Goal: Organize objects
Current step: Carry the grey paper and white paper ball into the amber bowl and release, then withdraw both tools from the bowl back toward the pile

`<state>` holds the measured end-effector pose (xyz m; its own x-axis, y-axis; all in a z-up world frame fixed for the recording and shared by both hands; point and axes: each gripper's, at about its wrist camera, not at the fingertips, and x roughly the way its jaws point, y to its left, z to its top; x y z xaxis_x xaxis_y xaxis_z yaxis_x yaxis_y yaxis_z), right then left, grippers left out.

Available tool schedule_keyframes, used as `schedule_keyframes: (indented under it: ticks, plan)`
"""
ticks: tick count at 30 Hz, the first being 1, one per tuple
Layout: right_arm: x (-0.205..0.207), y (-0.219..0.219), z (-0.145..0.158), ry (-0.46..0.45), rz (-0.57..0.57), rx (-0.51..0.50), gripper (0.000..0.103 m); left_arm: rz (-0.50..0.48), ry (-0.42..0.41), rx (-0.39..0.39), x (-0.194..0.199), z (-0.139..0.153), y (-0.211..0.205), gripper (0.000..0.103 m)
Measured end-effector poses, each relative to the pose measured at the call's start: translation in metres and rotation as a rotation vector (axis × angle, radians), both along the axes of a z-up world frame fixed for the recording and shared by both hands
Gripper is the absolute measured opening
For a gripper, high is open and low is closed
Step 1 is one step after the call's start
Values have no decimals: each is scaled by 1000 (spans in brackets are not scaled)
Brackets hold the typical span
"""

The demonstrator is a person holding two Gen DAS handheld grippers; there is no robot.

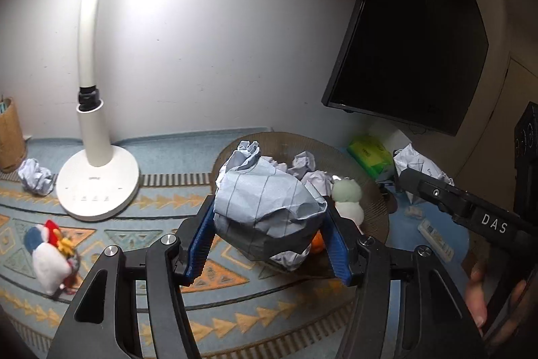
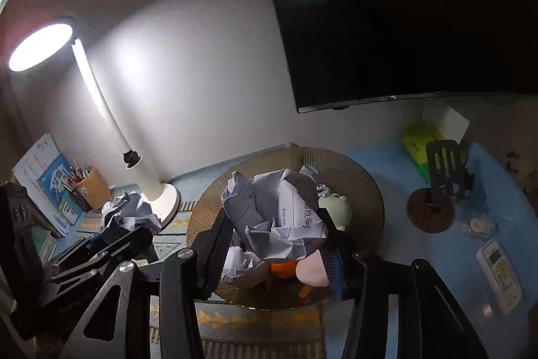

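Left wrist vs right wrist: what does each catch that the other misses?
Left wrist only: plush chicken on the mat and a loose paper ball left of the lamp base.

Right wrist only: lit lamp head, pen cup, books, phone stand.

Both: basket with paper and plush toys, TV, green pack, remote. Each tool, left and right, is shut on its own paper wad: left's, right's.
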<state>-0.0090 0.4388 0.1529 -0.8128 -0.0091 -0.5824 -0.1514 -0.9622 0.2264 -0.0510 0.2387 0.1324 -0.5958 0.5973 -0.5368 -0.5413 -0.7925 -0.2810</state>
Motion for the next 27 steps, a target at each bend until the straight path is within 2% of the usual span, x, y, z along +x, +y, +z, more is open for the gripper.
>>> schedule_keyframes:
  ticks: [1,2,3,4,5,10,13,17,20,22,24,27]
  plan:
    - [-5,3,-4,-14,5,-14,49,-9,-17,11,-6,-3,8,56]
    - [-8,6,-10,-26,11,-30,52,-9,-32,22,-12,-6,13,62]
    - [-12,8,-17,-39,13,-43,62,-2,-45,31,-18,-10,18,69]
    - [-15,10,-22,-50,7,-50,67,13,-60,39,-23,-14,21,85]
    - [-16,13,-26,-60,3,-51,68,30,-79,46,-27,-18,21,95]
    - [-10,18,-39,-76,-5,-60,68,40,-153,93,-23,-31,-3,95]
    - [-3,6,-38,-74,23,-65,68,68,-135,93,-7,-29,-33,95]
    - [6,-31,-24,-47,111,-66,68,139,-88,66,18,-22,-88,95]
    - [18,-73,-7,1,202,-44,68,225,-32,39,35,-16,-138,102]
    - [26,-103,-4,32,259,-25,70,302,-6,2,46,-18,-171,103]
    - [30,-132,-12,44,307,-13,86,392,-15,-30,51,-29,-201,103]
    - [26,-174,-45,3,362,23,90,506,-63,-58,53,-63,-242,102]
